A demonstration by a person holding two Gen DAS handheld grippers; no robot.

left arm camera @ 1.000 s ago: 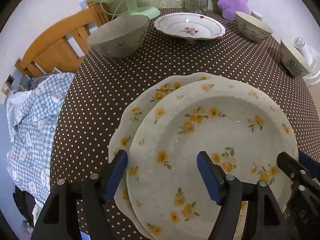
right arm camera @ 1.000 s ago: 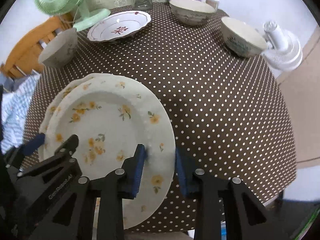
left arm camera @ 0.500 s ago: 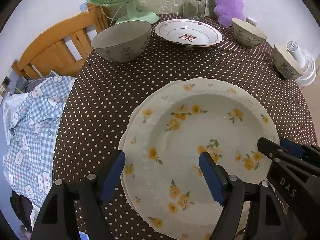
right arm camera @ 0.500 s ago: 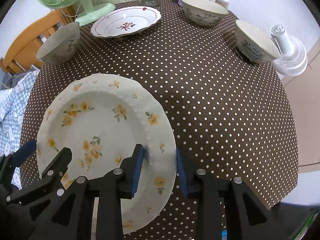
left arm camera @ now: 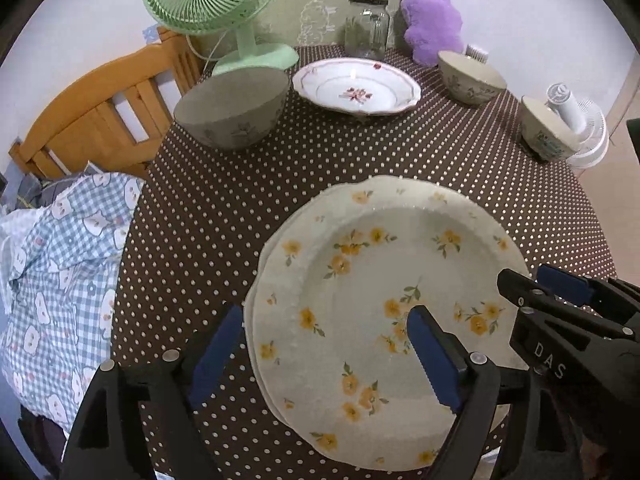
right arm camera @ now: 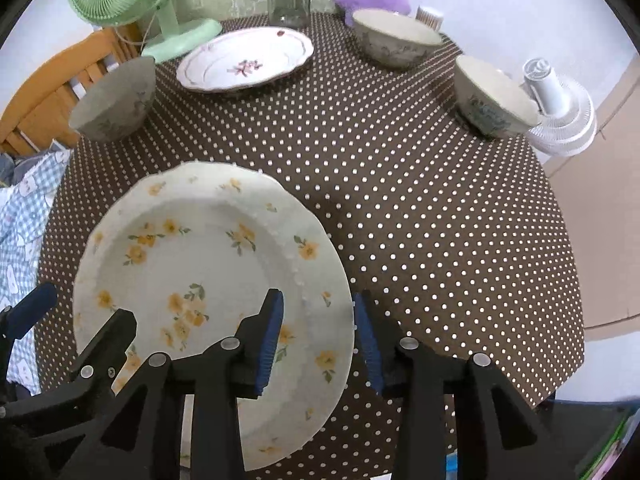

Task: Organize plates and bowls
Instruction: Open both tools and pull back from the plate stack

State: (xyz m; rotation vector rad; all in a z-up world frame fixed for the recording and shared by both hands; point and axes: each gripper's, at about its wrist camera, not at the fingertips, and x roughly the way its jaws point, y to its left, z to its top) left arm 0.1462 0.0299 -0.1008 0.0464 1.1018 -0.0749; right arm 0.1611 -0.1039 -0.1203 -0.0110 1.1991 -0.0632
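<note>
Two yellow-flowered plates [left arm camera: 380, 280] lie stacked on the brown dotted tablecloth [left arm camera: 224, 200]; the top one also shows in the right wrist view [right arm camera: 192, 248]. My left gripper [left arm camera: 320, 344] is open, its fingers astride the stack's near-left rim. My right gripper [right arm camera: 318, 332] is open, its fingers either side of the top plate's right rim, with a small gap. A red-patterned plate [left arm camera: 356, 92] and three bowls [left arm camera: 234, 106] [left arm camera: 472, 76] [left arm camera: 546, 128] stand further back.
A green fan [left arm camera: 224, 12], a glass jar [left arm camera: 368, 32] and a purple plush toy [left arm camera: 432, 20] stand at the table's far edge. A wooden chair [left arm camera: 100, 120] with checked cloth [left arm camera: 60, 260] is left. A white fan [right arm camera: 560, 100] stands right.
The top plate has come down and settled squarely on the lower plate. My right gripper's fingers have opened off its rim. Both grippers have drawn back a little.
</note>
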